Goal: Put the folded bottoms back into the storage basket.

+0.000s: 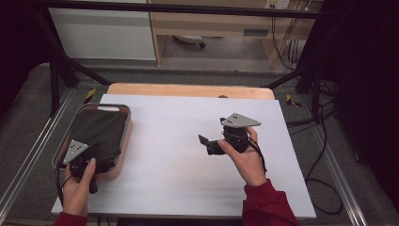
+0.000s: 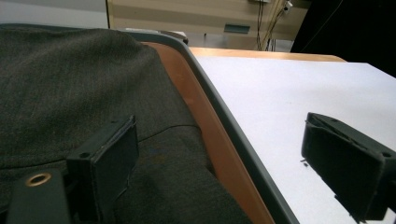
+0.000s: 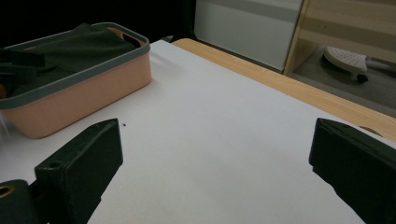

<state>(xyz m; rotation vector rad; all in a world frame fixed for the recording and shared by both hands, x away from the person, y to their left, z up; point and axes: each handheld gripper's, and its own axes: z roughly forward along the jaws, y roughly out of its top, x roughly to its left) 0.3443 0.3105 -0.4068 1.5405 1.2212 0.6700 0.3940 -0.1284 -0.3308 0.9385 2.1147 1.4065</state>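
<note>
Left tongs point(image 1: 92, 162): we see them spread wide at the near edge of the bin point(image 1: 126, 123), one jaw over the cloth point(image 1: 99, 132).
Right tongs point(image 1: 203, 141): spread wide, holding nothing, above the desk point(image 1: 174, 179).
Cloth: in the bin, far left.

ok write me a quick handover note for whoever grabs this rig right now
Left hand-held gripper: open, empty, one jaw over the dark cloth, the other outside the bin's rim; whether it touches the cloth cannot be told.
Right hand-held gripper: open, empty, held over the bare white table top.
The cloth lies bunched inside the peach bin with the grey rim at the table's left side.
Done: nothing gripped so far.
Left: probably close on the cloth and lift it out.
</note>
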